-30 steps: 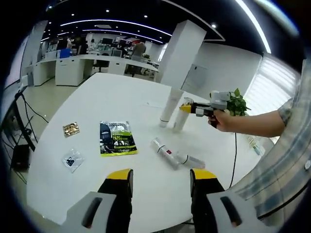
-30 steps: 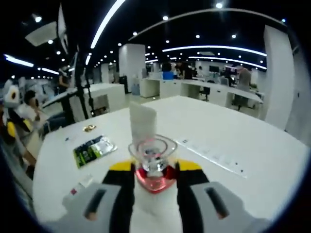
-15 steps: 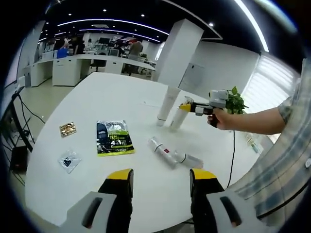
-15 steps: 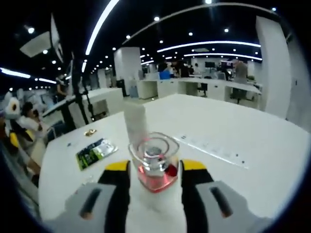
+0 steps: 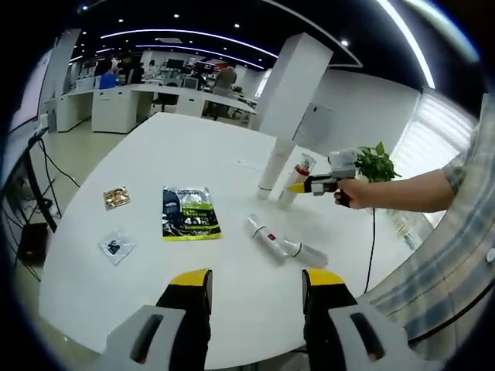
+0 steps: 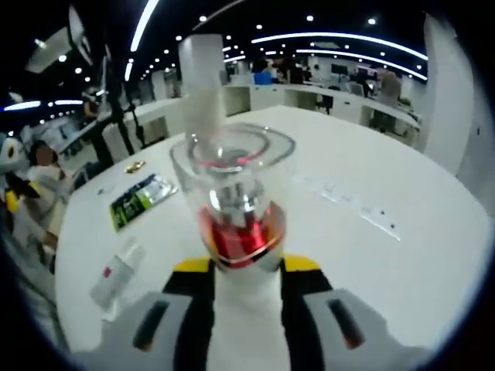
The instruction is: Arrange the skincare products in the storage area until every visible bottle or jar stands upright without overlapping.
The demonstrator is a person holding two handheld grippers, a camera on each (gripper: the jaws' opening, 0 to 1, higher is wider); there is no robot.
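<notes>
A white bottle [image 6: 236,193] with a clear cap and a red insert stands between the jaws of my right gripper [image 6: 246,267], which is shut on its body. In the left gripper view this bottle [image 5: 296,171] stands on the white table [image 5: 139,154] just right of a tall upright white tube [image 5: 274,165], with the right gripper [image 5: 296,188] held low on it by a person's hand [image 5: 352,191]. Two slim bottles [image 5: 263,234] [image 5: 304,252] lie flat end to end nearer me. My left gripper [image 5: 257,282] hangs open over the table's near edge, holding nothing.
A green sachet [image 5: 189,212], a small gold packet [image 5: 116,198] and a clear packet [image 5: 114,246] lie flat on the left half of the table. A potted plant [image 5: 379,161] stands past the far right edge. The person's sleeve [image 5: 456,255] fills the right side.
The right gripper has come down with the capped bottle, now beside the tube's base. Its cap looms larger and higher in the right gripper view. The left gripper stays open.
</notes>
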